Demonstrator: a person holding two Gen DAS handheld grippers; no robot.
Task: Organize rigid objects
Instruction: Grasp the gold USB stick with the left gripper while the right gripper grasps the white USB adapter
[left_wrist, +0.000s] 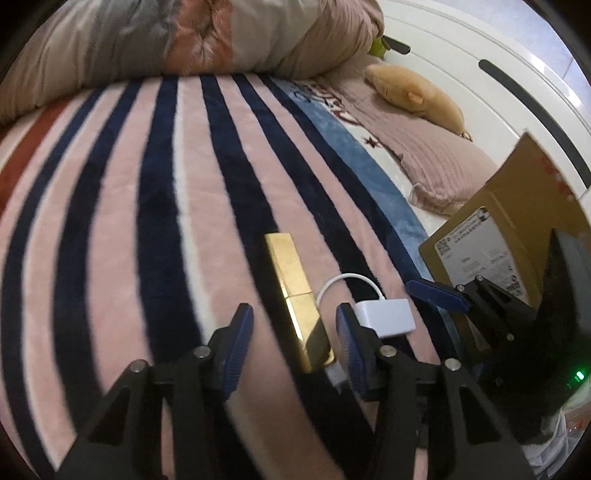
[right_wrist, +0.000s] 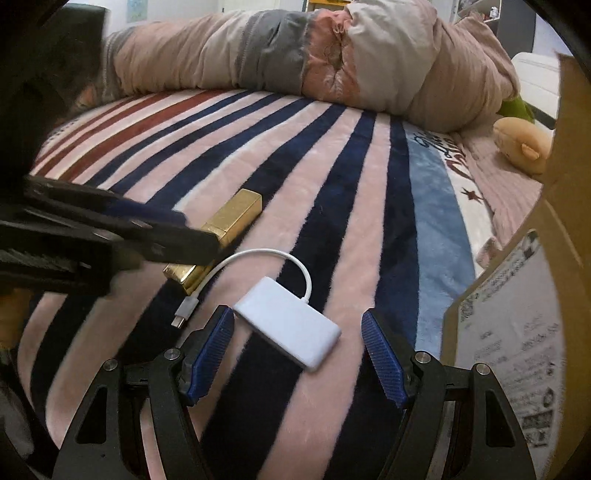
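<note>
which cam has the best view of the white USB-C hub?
Right wrist: the whole white USB-C hub with cable and plug lies between the open right gripper fingers. Left wrist shows the hub partly hidden behind a left gripper finger.

A shiny gold bar (left_wrist: 301, 312) and a white USB-C adapter (right_wrist: 288, 334) lie on a blanket (right_wrist: 314, 155) striped pink, navy, white and red. Both claws carry blue pads (right_wrist: 382, 360). The cardboard box (left_wrist: 517, 206) is brown.

My left wrist camera looks forward, low and close over the striped bed (left_wrist: 155, 192) toward the rolled duvet (left_wrist: 184, 37). My right faces likewise from farther right. Both share the gold bar (left_wrist: 299, 299) and white adapter (right_wrist: 288, 332).
</note>
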